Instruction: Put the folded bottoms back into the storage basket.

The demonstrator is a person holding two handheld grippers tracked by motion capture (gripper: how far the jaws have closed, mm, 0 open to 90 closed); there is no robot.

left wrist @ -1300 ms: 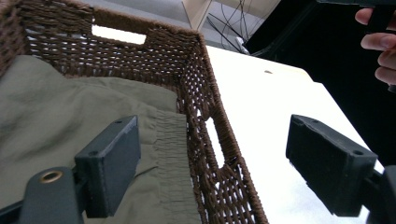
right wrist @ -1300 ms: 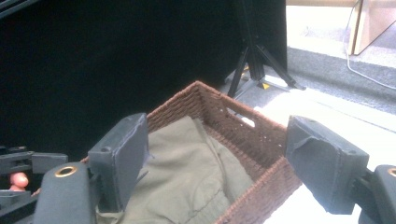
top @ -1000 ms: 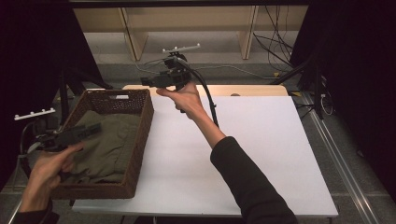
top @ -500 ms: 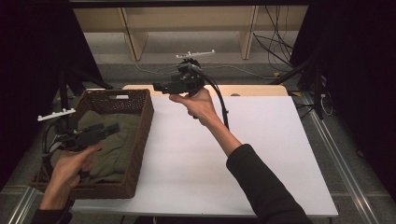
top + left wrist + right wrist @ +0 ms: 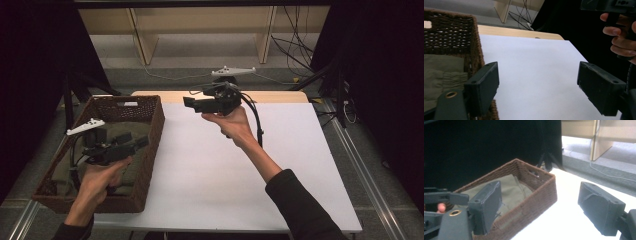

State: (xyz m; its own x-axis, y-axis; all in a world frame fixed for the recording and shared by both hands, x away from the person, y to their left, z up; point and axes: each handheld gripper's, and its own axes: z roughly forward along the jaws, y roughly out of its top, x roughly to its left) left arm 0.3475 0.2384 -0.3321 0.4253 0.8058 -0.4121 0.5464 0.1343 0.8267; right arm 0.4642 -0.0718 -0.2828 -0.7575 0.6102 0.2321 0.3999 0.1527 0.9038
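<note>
High view: brown wicker basket [image 5: 151, 131] at left edge of white counter [image 5: 220, 170], olive cloth [image 5: 67, 165] lying inside. Left gripper [image 5: 132, 145] held over basket; right gripper [image 5: 192, 104] raised above counter's far side, aimed left.

Left gripper view: fingers [image 5: 484, 85] wide apart, empty; basket wall on left, other hand [image 5: 621, 42] upper right.

Right gripper view: fingers [image 5: 486, 205] apart, empty, facing basket and cloth.

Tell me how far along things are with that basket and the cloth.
Done: nothing visible; the green cloth lies in the basket. In hand: nothing; the left gripper hovers open over the cloth, the right gripper open above the table. Left: grabbing the cloth, probably.
</note>
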